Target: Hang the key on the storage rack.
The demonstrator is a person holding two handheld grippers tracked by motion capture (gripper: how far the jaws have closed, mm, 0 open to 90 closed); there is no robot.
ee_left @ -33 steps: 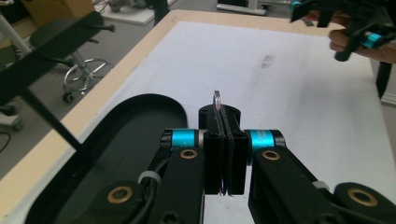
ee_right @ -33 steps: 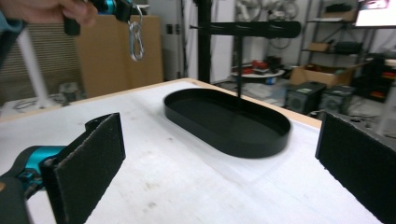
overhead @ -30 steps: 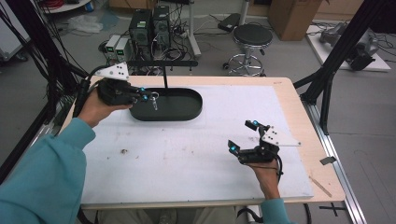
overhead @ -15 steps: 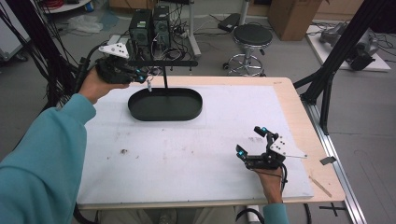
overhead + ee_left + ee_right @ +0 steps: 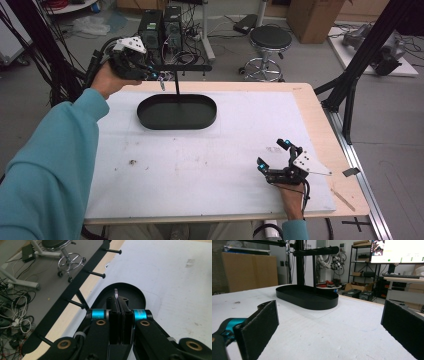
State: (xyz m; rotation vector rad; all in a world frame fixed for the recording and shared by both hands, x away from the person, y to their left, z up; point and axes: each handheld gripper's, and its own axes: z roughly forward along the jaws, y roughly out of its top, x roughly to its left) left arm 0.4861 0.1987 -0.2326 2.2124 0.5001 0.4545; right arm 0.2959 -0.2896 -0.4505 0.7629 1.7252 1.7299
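High view had the left gripper raised by the table's far left corner, jaws pinched on a small metal ring beside the rack's peg bar above the black oval tray. To hang it cleanly, I'd line the ring's hole squarely onto a peg. The right gripper rested wide open, empty, near the front right edge.

— What does the person wear?
— A loose teal long sleeve on the left arm, a teal cuff at the right wrist.
— And the tools?
— The black left gripper has cyan collars, brass-coloured screws; the black right gripper carries a grey three-cornered plate, trailing cable.
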